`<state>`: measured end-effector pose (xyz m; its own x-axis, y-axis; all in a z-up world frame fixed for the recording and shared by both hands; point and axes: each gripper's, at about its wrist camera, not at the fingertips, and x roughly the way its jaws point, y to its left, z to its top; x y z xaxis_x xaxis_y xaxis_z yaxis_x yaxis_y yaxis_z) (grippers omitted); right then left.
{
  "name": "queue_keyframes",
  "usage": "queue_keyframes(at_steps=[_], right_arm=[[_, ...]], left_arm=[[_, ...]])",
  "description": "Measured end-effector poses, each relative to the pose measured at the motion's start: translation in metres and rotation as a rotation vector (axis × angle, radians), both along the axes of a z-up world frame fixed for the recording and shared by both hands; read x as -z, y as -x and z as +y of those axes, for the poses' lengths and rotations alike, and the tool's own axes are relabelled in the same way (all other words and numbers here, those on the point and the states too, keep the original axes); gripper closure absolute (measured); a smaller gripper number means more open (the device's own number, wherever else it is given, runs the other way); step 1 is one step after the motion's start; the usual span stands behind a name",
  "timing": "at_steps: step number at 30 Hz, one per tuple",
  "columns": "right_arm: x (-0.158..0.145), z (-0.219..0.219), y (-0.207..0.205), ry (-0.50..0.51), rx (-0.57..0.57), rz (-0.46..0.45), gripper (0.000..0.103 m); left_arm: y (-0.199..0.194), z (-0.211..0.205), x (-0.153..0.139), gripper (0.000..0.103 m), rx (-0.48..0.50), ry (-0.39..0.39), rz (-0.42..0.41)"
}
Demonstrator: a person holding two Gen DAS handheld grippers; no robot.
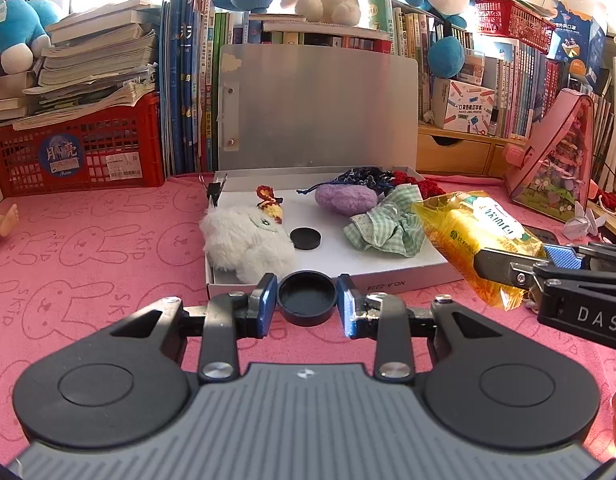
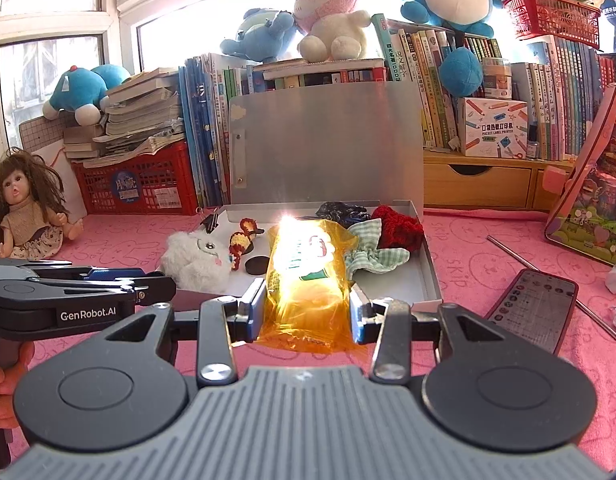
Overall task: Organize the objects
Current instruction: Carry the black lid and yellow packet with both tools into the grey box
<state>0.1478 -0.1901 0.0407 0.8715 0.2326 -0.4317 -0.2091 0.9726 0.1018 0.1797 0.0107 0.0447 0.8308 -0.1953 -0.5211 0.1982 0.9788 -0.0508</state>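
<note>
Left gripper nearest the camera in the left wrist view: fingers spread partway, a black round cap sitting between the blue pads. Pads look just beside the cap's rim; contact cannot be told. Cap rests on the pink cloth of the desk, right against the front wall of the white box.

Right gripper fingers closed onto a yellow wipes pack, both pads pressing its sides. Pack held above the box's front edge. Glare washes out the pack's label in the right wrist view; the left wrist view shows the same yellow pack from the side, over the box's front right corner, print partly readable.

Inside the box: white fluffy toy at the front left, small knitted figure, black disc, purple fuzzy item, green checked scrunchie, dark blue fabric and red knit at the back, partly hidden. Box lid stands open against the books.

Only the right wrist view shows a doll at the desk's left edge, a phone and a metal rod on the right side. The cap is hidden there, behind the left gripper body.
</note>
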Motion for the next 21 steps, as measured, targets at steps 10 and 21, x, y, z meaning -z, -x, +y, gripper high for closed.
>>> queue_keyframes(at_steps=[10,21], right_arm=[[-0.009,-0.016,-0.026,-0.02,0.039,0.013,0.058],[-0.024,-0.041,-0.063,-0.04,0.093,0.029,0.058]], left_arm=[[-0.035,-0.003,-0.014,0.065,-0.006,0.034,-0.025],[-0.084,0.005,-0.021,0.065,-0.041,0.106,-0.015]])
